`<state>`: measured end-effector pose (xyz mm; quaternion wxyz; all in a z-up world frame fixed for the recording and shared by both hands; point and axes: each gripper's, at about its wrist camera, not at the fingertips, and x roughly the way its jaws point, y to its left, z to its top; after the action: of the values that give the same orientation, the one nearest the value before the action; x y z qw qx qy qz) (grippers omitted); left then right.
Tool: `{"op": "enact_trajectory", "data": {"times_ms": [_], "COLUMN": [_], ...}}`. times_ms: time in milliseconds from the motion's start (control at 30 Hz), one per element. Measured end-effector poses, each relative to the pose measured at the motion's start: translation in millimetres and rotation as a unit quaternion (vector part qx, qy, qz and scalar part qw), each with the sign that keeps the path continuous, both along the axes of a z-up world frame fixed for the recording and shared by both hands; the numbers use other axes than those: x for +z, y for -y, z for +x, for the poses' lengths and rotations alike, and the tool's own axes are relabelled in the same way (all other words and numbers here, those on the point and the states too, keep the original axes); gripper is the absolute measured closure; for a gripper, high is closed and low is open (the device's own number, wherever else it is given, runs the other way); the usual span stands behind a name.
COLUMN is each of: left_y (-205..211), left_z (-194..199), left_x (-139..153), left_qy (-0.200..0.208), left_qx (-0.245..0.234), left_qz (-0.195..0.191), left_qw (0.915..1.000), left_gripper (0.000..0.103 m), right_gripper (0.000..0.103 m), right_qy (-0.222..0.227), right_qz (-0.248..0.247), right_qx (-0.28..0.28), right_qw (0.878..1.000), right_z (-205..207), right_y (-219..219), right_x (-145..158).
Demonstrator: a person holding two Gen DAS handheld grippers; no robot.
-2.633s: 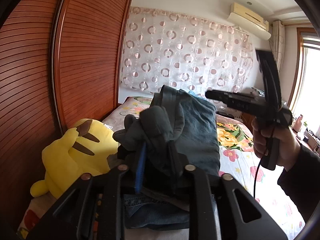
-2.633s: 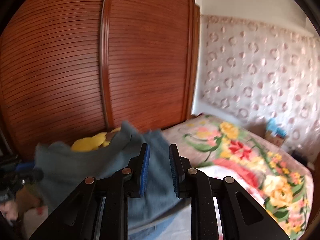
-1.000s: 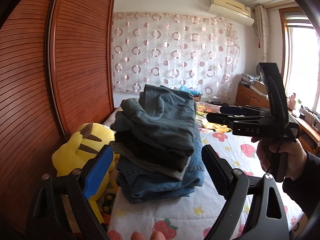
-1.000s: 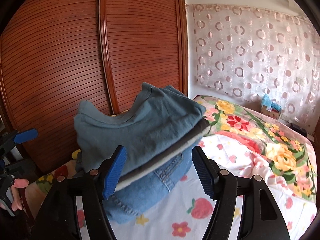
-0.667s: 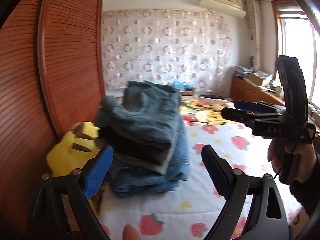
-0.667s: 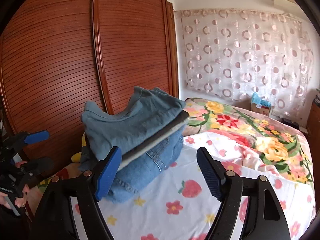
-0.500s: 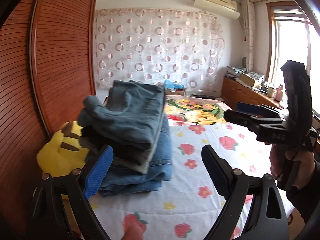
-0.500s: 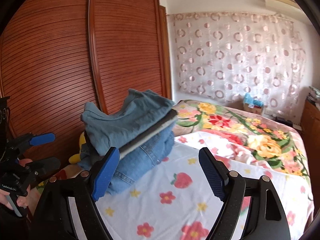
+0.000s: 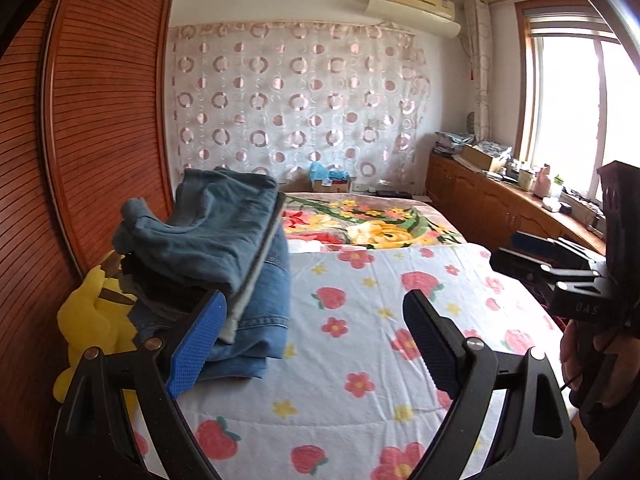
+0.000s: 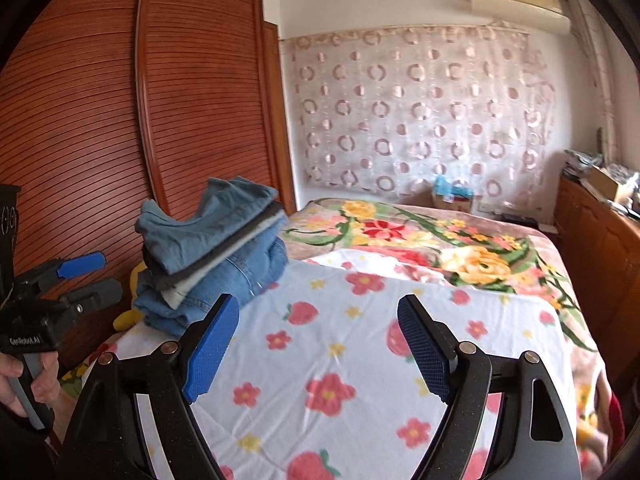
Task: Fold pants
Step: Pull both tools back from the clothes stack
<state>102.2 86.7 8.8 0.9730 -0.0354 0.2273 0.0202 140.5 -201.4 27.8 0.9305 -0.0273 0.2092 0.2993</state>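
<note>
change: both grippers have backed off the stack since the earlier frames; a second ago it sat between each set of fingers, now it sits left of them and farther off. Right jaws were narrower then.
left gripper (image 9: 316, 338): jaws wide, nothing between them, only bedsheet behind the gap. Blue pad of its left finger overlaps the stack's near edge in its own view; contact can't be told.
right gripper (image 10: 318, 346): jaws opening, already wide, nothing between them. Stack is up-left of its left finger, apart.
stack (image 9: 216, 256): folded pants piled at the bed's left edge, next to the wardrobe (image 9: 100, 120). Grey-blue pair on top, dark and pale grey layers under it, blue jeans (image 10: 224, 280) at the bottom. Top pair is rumpled at its left end.
plush (image 9: 96, 312): yellow, wedged between stack and wardrobe, partly hidden by the stack.
bedsheet (image 10: 340, 360): white with strawberry and flower print, bare in front of both grippers.
blanket (image 10: 440, 240): floral, on the far half of the bed.
hands: each gripper's handle and the hand holding it shows at the edge of the other's view.
</note>
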Motion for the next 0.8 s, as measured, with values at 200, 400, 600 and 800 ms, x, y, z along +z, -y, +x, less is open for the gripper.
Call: {"op": "enact_trajectory", "data": {"times_ms": [200, 400, 600, 800], "left_y": [17.3, 33.7, 51.4, 65.3], "left_z": [-11.0, -22.3, -32.6, -38.8], "left_x": [5.1, 11.7, 17.9, 26.1], "left_qy": [0.0, -0.001, -0.004, -0.002], "left_qx": [-0.009, -0.02, -0.036, -0.045], "left_qz": [-0.003, -0.005, -0.004, -0.002], "left_qw": [1.0, 0.9998, 0.9994, 0.999], "left_gripper": [0.013, 0.013, 0.013, 0.013], "right_gripper": [0.016, 0.016, 0.016, 0.016], "right_qy": [0.001, -0.003, -0.01, -0.001], "right_qz": [0.001, -0.002, 0.004, 0.004], "right_qx": [-0.024, -0.049, -0.075, -0.103], "right_qw": [1.0, 0.999, 0.997, 0.995], "right_z": [-34.8, -68.7, -99.4, -128.4], "right_y": [7.5, 13.6, 22.8, 24.9], "right_x": [8.9, 16.3, 20.2, 33.5]}}
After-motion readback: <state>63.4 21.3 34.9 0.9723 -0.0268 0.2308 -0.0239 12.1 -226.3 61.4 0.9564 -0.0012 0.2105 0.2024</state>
